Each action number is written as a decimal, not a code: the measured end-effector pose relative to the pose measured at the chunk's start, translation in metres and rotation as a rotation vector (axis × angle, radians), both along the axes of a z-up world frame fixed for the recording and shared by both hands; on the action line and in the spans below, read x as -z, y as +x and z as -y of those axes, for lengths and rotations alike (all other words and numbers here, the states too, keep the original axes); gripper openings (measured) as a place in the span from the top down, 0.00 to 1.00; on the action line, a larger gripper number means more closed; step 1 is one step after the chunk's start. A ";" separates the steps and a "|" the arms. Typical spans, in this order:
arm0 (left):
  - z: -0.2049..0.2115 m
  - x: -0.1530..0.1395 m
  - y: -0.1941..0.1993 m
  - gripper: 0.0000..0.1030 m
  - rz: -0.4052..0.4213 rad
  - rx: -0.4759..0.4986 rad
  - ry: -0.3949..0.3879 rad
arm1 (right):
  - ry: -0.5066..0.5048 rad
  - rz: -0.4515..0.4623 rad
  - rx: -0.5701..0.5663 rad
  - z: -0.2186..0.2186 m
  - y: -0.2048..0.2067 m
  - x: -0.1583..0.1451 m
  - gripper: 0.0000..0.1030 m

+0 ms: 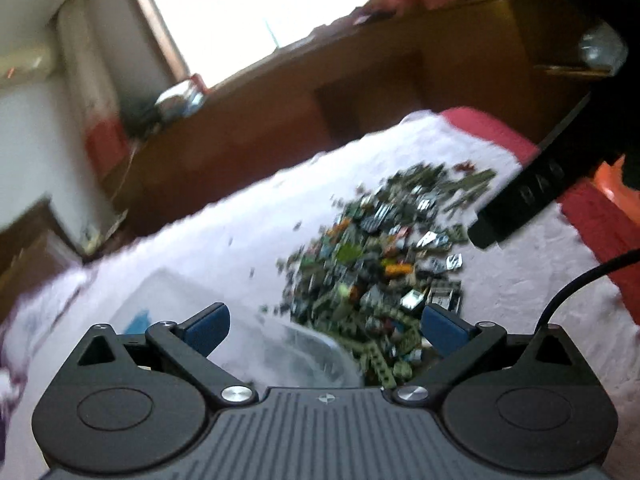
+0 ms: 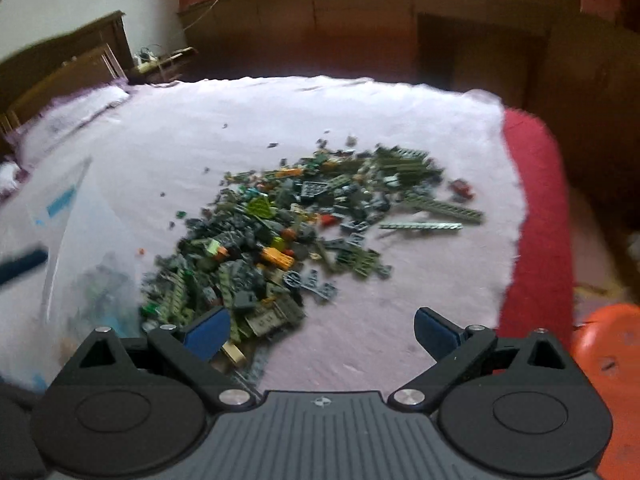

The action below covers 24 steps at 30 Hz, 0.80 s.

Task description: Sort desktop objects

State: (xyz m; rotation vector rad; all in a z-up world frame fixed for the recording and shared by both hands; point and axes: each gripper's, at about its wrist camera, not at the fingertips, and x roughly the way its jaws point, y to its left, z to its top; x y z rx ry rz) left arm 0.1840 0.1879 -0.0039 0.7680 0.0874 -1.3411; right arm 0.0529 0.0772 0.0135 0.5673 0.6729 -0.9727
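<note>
— Right wrist view: what is shown, from the biggest thing down?

— A pale pink bedspread (image 2: 360, 120) is seen spread across most of the frame, with a red cover (image 2: 536, 216) exposed along its right edge. Behind it a long brown wooden cabinet (image 2: 360, 28) is seen under a window. A wide pile of building bricks (image 2: 288, 232), mostly green and grey with some orange and yellow pieces, is heaped on the middle of the bedspread. A clear plastic bag (image 2: 80, 240) with a few bricks inside is seen just left of the pile, and an orange stool (image 2: 608, 352) at the lower right, off the bed.

— And the right gripper (image 2: 322, 330)?

— Its jaws are spread wide and nothing is held between them. The left blue pad (image 2: 208, 334) is seen over the near edge of the pile; the other is over bare bedspread.

— What is given by the left wrist view?

— A blurred, tilted picture. The same bedspread (image 1: 200, 240) and brick pile (image 1: 380, 264) are shown, with the cabinet (image 1: 320, 92) and a bright window (image 1: 256, 4) beyond. Something clear, blurred, probably the plastic bag (image 1: 312, 356), is seen just in front of the left gripper (image 1: 324, 330). That gripper's jaws are also parted and empty, with the near end of the pile lying between the blue pads (image 1: 444, 328). A black strap (image 1: 524, 200) is seen at the upper right, above the pile's far side.
</note>
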 end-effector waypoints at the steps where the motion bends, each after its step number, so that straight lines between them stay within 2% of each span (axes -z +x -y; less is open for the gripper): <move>1: 0.004 0.000 0.004 0.00 0.047 -0.044 -0.024 | -0.018 -0.015 0.005 -0.007 0.001 -0.001 0.04; 2: 0.009 0.000 0.009 0.00 0.102 -0.105 -0.049 | -0.019 -0.008 0.000 -0.012 0.001 -0.002 0.05; 5: 0.022 -0.004 0.048 0.00 0.067 -0.130 -0.057 | 0.035 0.089 -0.035 -0.015 0.002 -0.006 0.05; 7: 0.031 -0.004 0.071 0.00 0.057 -0.140 -0.062 | 0.018 0.079 -0.043 -0.019 0.010 -0.007 0.05; 9: 0.049 -0.001 0.089 0.00 0.091 -0.170 -0.054 | 0.000 0.049 -0.038 -0.024 0.018 -0.009 0.05; 12: 0.072 -0.001 0.110 0.00 0.094 -0.193 0.012 | -0.018 0.019 -0.025 -0.032 0.028 -0.013 0.05; 15: 0.075 -0.017 0.118 0.00 0.031 -0.187 0.075 | -0.040 0.003 0.000 -0.045 0.033 -0.028 0.05; 19: 0.038 -0.056 0.121 0.00 -0.093 -0.124 0.118 | -0.046 -0.014 0.013 -0.059 0.043 -0.058 0.05; 21: 0.017 -0.081 0.126 0.00 -0.186 -0.077 0.174 | 0.008 -0.011 -0.007 -0.054 0.054 -0.076 0.05; 22: 0.013 -0.093 0.127 0.00 -0.235 -0.053 0.227 | 0.040 -0.011 -0.006 -0.050 0.059 -0.086 0.05; 24: 0.018 -0.118 0.124 0.00 -0.311 -0.047 0.266 | 0.097 -0.020 0.033 -0.041 0.063 -0.108 0.06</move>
